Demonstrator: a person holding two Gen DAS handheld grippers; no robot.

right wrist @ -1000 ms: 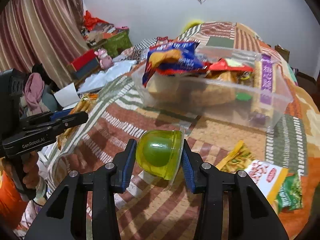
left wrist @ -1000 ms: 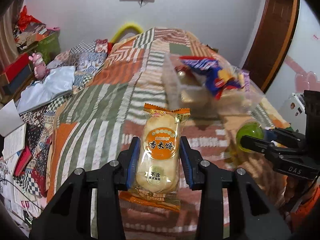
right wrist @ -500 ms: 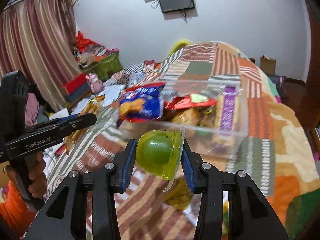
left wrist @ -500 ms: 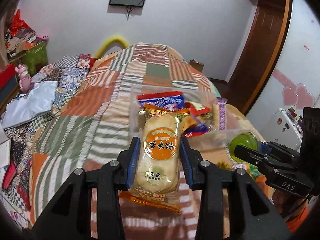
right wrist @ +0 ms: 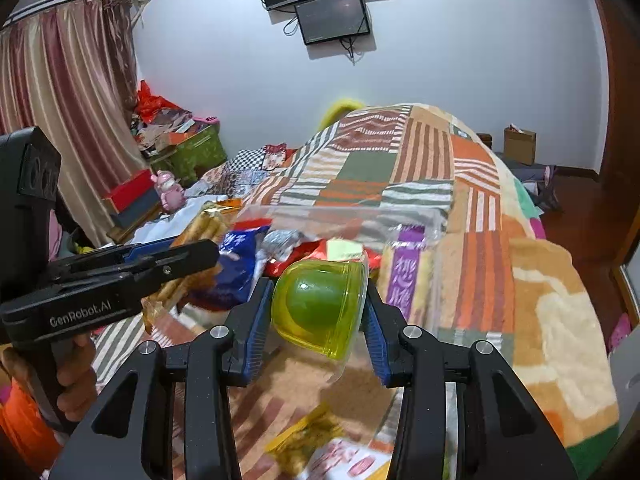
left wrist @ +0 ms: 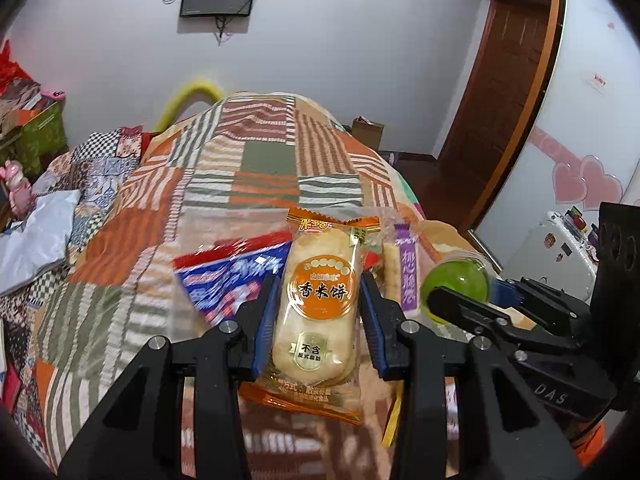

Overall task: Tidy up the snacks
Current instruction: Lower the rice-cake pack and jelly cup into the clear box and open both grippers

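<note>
Currently the left hand-held gripper [left wrist: 318,312] is closed partway on a rice cracker packet [left wrist: 316,312], its blue pads pressing the two long sides of the wrapper at about mid-length. The packet stands upright between the fingers, its crimped top edge above them and its bottom seal below. The right hand-held gripper [right wrist: 318,312] is likewise closed partway on a green jelly cup [right wrist: 318,308], which lies on its side with the dome toward the left finger and the lid rim against the right one.

Handling, as a judgement: the cracker packet is light, but its contents are brittle and its film slippery. Grip it across the padded middle, as shown, and apply no added squeeze. The jelly cup is light and thin-walled with a smooth, curved shell. It can rotate or slide out of flat pads, so the hold across dome and rim needs steady pressure.

Both items hang above the patchwork blanket [left wrist: 256,168] of the bed. Directly ahead sits a clear plastic box [right wrist: 352,216] on the blanket, already holding a blue bag [left wrist: 228,280], a purple-labelled packet [right wrist: 404,280] and other wrappers. In the left wrist view the cracker packet overlaps the box opening; in the right wrist view the jelly cup sits near its front wall. More loose packets [right wrist: 304,440] lie on the blanket below the right hand-held gripper.
</note>
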